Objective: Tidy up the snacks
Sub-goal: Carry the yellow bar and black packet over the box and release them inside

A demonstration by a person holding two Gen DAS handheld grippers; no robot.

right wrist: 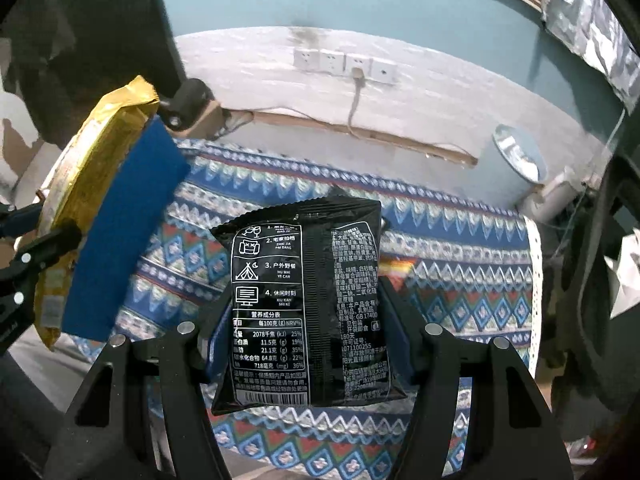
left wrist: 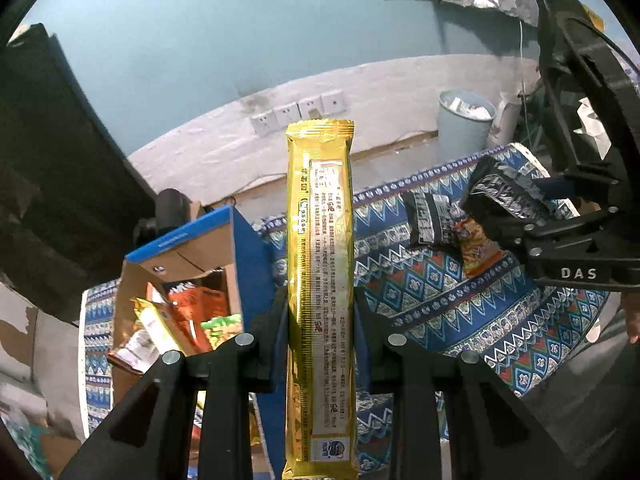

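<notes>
**Both hands loaded, box part-filled**

I judge I'm partway through: the cardboard box on my left already has several snack packets in it, while a black packet and an orange one lie on the patterned table. My left hand-held gripper is clamped on a long gold snack pack, standing upright, just beside the box. My right hand-held gripper is closed on a black snack bag, lifted above the table. Both look bound for the box.
</notes>
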